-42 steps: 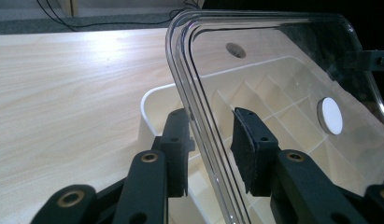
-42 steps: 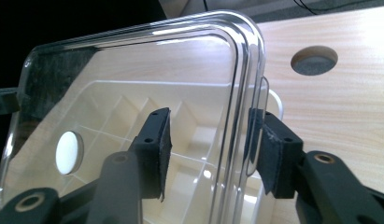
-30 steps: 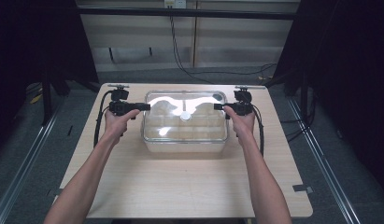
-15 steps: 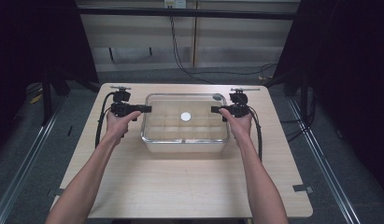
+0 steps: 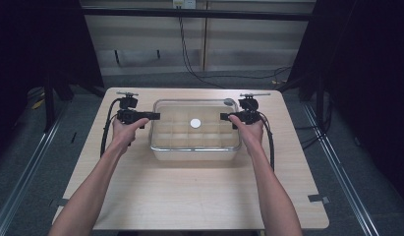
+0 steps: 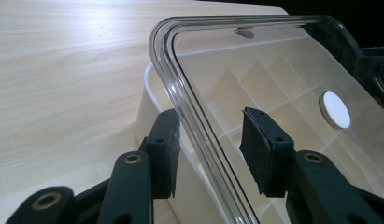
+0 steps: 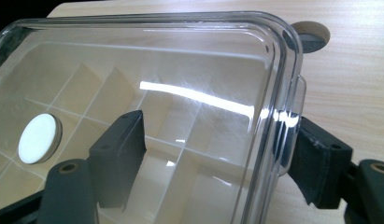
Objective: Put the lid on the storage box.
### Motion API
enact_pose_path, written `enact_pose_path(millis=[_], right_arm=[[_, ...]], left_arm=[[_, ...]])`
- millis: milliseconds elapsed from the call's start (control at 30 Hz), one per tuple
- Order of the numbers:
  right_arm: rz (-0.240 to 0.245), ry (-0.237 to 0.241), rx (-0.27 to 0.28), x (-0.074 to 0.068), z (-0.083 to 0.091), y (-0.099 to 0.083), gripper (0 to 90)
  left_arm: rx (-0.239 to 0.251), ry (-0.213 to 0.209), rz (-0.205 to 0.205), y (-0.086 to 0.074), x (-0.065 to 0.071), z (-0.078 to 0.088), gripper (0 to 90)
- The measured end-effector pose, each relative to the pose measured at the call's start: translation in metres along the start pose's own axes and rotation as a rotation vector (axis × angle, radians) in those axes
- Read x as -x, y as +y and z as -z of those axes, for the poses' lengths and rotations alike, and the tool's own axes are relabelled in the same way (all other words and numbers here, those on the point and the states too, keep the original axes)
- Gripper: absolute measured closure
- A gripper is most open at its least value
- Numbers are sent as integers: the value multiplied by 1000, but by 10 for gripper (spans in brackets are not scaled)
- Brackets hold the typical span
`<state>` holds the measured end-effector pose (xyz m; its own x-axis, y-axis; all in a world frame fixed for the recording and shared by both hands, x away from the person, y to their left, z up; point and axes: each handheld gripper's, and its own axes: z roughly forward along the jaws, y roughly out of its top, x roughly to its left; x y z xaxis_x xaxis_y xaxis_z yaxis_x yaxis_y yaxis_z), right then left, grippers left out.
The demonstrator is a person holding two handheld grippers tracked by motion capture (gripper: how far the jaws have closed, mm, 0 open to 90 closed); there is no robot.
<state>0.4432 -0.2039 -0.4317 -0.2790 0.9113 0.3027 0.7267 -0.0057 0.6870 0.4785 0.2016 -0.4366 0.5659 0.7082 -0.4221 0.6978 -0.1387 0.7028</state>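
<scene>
A clear plastic lid [image 5: 209, 110] with a white round disc [image 5: 195, 123] at its middle lies flat on a white compartment box [image 5: 194, 153] in the middle of the table. My left gripper [image 5: 153, 116] sits at the lid's left edge. In the left gripper view its pads [image 6: 165, 154] stand apart on either side of the lid's rim [image 6: 180, 102], so it is open. My right gripper [image 5: 224, 117] is at the lid's right edge. Its fingers [image 7: 119, 154] also straddle the rim [image 7: 285, 93] with a wide gap, open.
The box stands on a light wooden table [image 5: 189, 196]. A round cable hole [image 5: 229, 103] lies just behind the box's right corner, and appears as a round cable hole [image 7: 311, 37] past the lid. Black cables [image 5: 107, 132] trail from both grippers beside the forearms.
One second ago the lid was raised with glare across it. It has come down flat onto the box, and both grippers have dropped slightly with it.
</scene>
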Motion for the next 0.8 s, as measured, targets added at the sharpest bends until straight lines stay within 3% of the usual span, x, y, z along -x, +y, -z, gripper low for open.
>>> enact_pose_path(millis=[533,667,800], right_arm=[[-47,28,-31,7,-10,-11,235],[-45,23,-15,9,-8,-12,267],[-66,38,-10,12,-6,-15,272]], left_arm=[[-39,15,3,-6,0,-9,512],[-36,36,-18,-7,1,-8,499],[-43,42,-5,-9,3,-7,464]])
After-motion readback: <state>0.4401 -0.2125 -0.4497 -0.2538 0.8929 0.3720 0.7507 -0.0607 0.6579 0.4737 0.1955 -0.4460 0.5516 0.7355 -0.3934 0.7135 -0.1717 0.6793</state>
